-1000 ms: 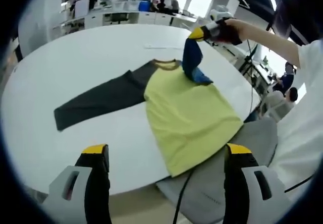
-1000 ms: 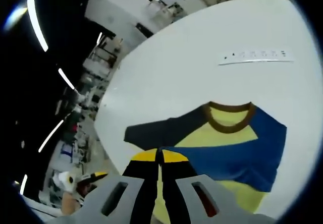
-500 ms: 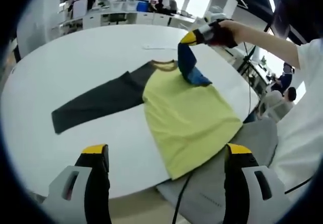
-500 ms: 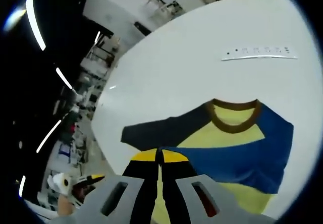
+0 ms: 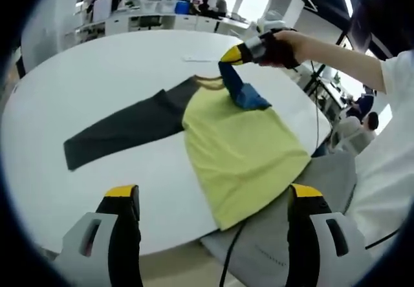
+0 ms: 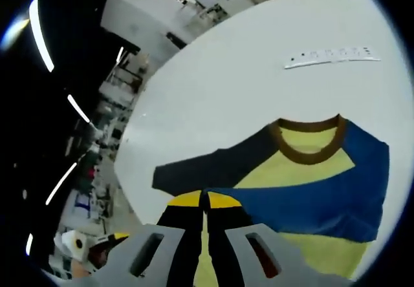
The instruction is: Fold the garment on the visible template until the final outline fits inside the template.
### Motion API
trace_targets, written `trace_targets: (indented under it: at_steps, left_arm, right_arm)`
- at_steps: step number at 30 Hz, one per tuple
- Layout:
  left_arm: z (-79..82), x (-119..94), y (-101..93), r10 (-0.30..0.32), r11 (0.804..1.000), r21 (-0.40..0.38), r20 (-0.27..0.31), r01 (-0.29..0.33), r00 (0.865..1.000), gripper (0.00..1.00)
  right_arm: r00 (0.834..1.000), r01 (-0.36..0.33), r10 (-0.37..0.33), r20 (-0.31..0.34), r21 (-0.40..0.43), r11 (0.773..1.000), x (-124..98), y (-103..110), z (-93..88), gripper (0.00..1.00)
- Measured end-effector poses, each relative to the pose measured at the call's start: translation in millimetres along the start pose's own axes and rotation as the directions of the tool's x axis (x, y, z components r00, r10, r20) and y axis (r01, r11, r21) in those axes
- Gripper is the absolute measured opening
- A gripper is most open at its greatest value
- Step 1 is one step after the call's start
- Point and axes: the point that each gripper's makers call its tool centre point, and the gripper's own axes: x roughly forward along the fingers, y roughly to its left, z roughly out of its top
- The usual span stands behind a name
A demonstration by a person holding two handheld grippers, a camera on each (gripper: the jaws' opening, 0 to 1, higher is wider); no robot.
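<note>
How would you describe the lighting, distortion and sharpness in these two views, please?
Left gripper view: even, bright overhead light, the white table nearly washed out, its edge bowed by the fisheye; the shirt is sharp, with soft shadows. Right gripper view: ceiling lights streak at the dark left side, the table glares, and the right gripper, shut on the blue sleeve, looks slightly soft.

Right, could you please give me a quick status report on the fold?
Right tool shut on blue sleeve, lifting it over yellow shirt. Left tool open, hanging back. Dark sleeve spread flat; nothing in the way.

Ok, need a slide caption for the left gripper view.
Right tool carries the blue sleeve across the yellow shirt on the white table.
</note>
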Motion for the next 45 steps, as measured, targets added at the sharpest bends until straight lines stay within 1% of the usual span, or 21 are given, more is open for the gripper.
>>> trace_targets:
  at_steps: [3, 7, 11, 15, 18, 27, 32, 35, 43, 45]
  left_arm:
    - [-1.6, 1.6, -0.2, -0.004, 1.0, -0.003, -0.002, 0.004, 1.0, 0.92]
    - [-5.0, 4.2, 0.0, -0.011, 1.0, -0.007, -0.012, 0.011, 1.0, 0.92]
    - [-4.0, 3.8, 1.3, -0.013, 1.0, -0.007, -0.01, 0.013, 1.0, 0.92]
    - [-4.0, 4.0, 3.7, -0.012, 1.0, -0.003, -0.014, 0.012, 1.0, 0.92]
    - [-4.5, 3.8, 6.0, -0.012, 1.0, -0.007, -0.013, 0.012, 1.0, 0.92]
    - [-12.4, 3.7, 12.5, -0.008, 1.0, -0.021, -0.023, 0.007, 1.0, 0.92]
    - [-13.5, 4.8, 14.4, -0.008, 1.0, -0.028, -0.024, 0.008, 1.0, 0.92]
    - [-14.9, 5.8, 15.1, -0.009, 0.999, -0.033, -0.026, 0.008, 1.0, 0.92]
    - [-21.5, 7.3, 19.2, -0.009, 0.999, -0.048, -0.034, 0.007, 0.999, 0.92]
    - [-22.2, 7.1, 21.2, -0.006, 0.999, -0.053, -0.034, 0.005, 0.999, 0.92]
  right_arm:
    - [1.0, 0.006, -0.006, 0.01, 0.007, 1.0, 5.8, -0.2, -2.6, 0.02]
    - [1.0, 0.004, -0.004, 0.006, 0.031, 1.0, 14.9, 1.1, -10.3, 0.02]
    - [1.0, 0.006, -0.007, 0.017, 0.06, 0.998, 22.5, 1.5, -14.3, 0.02]
    - [1.0, 0.018, -0.018, 0.001, 0.068, 0.998, 32.9, 1.2, -24.8, 0.02]
    - [1.0, 0.026, -0.026, -0.001, 0.072, 0.997, 37.4, -0.8, -29.1, 0.02]
    - [0.999, 0.047, -0.048, 0.006, 0.091, 0.995, 50.2, -10.3, -31.2, 0.02]
    - [0.999, 0.046, -0.048, 0.011, 0.114, 0.992, 57.4, -10.3, -34.2, 0.02]
    - [0.998, 0.053, -0.055, 0.009, 0.11, 0.992, 63.2, -10.6, -36.3, 0.02]
    - [0.997, 0.062, -0.067, 0.025, 0.179, 0.982, 76.2, -16.3, -37.4, 0.02]
    - [0.997, 0.065, -0.071, 0.025, 0.182, 0.981, 79.8, -17.1, -38.5, 0.02]
